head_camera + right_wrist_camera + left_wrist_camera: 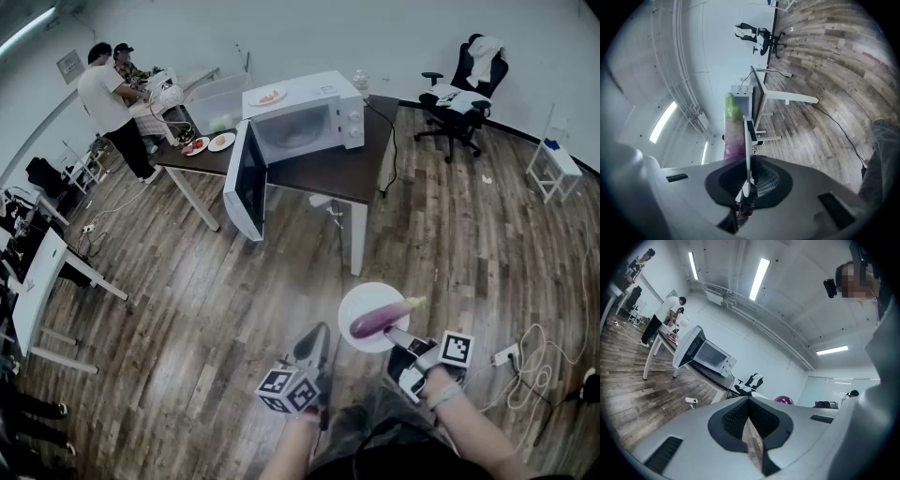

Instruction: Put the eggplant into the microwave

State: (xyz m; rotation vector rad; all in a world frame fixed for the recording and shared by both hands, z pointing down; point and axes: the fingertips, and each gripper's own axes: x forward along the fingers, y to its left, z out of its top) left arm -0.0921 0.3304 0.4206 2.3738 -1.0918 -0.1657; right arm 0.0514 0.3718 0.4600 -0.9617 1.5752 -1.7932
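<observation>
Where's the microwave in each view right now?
Head view: microwave upper centre, on the dark table, door open.
Left gripper view: left of centre, door open.
Right gripper view: centre, turned sideways, beside the eggplant tip.
Shared landmark: the black office chair.

No text, brand, number or label could be read in any view. A wall plaque (69,66) was noted in the head view, but its print is too small to be made out. Black-and-white square markers were noted on the cube (289,390) of the left gripper (320,331) and on the cube (457,350) of the right gripper (394,336). Only block patterns are shown on these markers, with no letters or digits.
</observation>
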